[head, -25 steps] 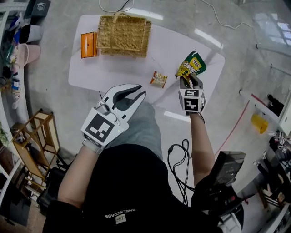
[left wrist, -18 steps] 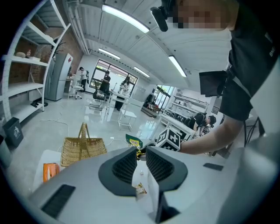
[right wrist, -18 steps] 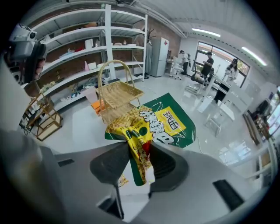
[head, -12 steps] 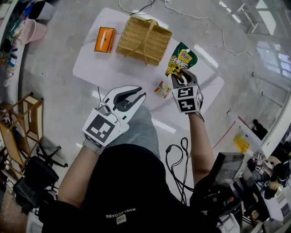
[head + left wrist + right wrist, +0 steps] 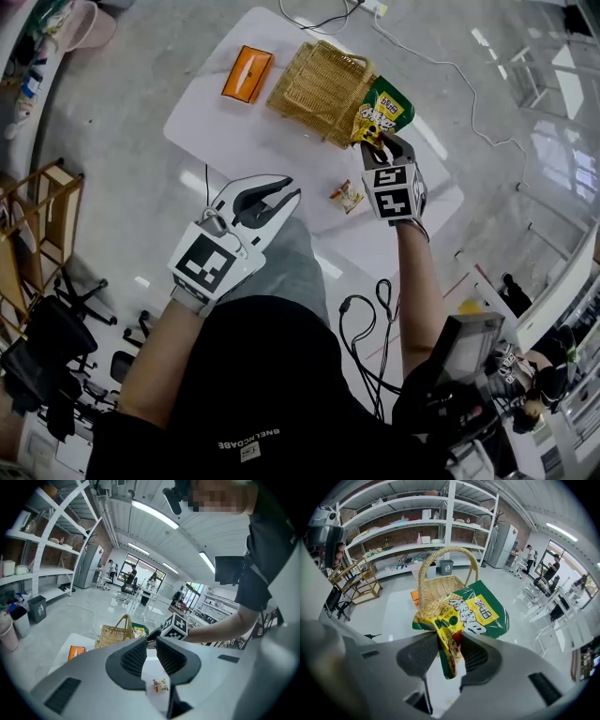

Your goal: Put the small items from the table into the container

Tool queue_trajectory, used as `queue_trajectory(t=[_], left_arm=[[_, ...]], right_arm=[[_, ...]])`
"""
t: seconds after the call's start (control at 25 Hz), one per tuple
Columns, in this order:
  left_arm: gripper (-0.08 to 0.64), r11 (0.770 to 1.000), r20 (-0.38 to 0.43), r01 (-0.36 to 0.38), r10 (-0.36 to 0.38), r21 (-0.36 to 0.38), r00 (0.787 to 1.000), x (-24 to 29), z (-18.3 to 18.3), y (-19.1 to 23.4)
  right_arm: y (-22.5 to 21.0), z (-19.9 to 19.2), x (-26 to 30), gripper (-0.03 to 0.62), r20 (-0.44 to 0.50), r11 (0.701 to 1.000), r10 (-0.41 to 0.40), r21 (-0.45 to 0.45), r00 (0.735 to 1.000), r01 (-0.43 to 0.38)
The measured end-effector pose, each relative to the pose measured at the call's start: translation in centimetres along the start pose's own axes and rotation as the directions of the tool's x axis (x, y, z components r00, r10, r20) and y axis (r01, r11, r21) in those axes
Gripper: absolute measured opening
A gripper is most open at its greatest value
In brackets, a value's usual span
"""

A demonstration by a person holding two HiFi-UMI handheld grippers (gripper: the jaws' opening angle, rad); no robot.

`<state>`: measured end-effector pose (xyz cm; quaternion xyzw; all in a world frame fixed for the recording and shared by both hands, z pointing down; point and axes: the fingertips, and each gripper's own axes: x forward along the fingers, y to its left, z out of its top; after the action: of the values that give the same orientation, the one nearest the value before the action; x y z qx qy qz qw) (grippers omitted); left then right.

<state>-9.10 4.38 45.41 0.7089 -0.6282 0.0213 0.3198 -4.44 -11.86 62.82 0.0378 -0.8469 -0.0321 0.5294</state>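
My right gripper [image 5: 382, 148] is shut on the lower edge of a green and yellow snack bag [image 5: 382, 112], held in the air beside the near right corner of the wicker basket [image 5: 319, 90]. In the right gripper view the snack bag [image 5: 461, 616] hangs pinched between the pads, with the basket [image 5: 440, 585] and its arched handle just behind. A small orange-red packet [image 5: 347, 196] lies on the white table [image 5: 234, 141]. My left gripper [image 5: 267, 192] hovers over the table's near edge, jaws slightly apart and empty; the small packet [image 5: 160, 685] shows below them.
An orange box [image 5: 247, 73] lies on the table left of the basket. Black cables [image 5: 370, 323] trail on the floor by my right side. A wooden rack [image 5: 33, 220] stands at the far left, and shelving [image 5: 408, 531] lines the wall beyond the table.
My right gripper has carried the snack bag up and away from the table's right part to the basket's near corner. The left gripper has stayed over the near edge.
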Motion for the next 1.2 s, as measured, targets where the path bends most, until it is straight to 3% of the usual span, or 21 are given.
queue_trajectory(t=[0.36,0.88,1.2], left_arm=[[0.046,0.998,0.037,-0.049,0.051,-0.049,0.998,-1.2,-0.2,2.4],[0.046,0.992,0.048,-0.092,0.097,-0.089,0.994,-1.1,-1.0,3.1],[0.046,0.993,0.053,-0.094,0.098,-0.078,0.994,-1.0,-1.3,2.0]], right_arm=[[0.9,3.1,2.6,0.15,-0.016,0.997,0.027,-0.07,1.0,-0.028],[0.5,4.1,4.2,0.156,-0.024,0.988,0.067,-0.139,0.997,-0.07],[1.4,3.4,4.1,0.263,-0.012,0.986,0.102,-0.128,0.995,-0.103]])
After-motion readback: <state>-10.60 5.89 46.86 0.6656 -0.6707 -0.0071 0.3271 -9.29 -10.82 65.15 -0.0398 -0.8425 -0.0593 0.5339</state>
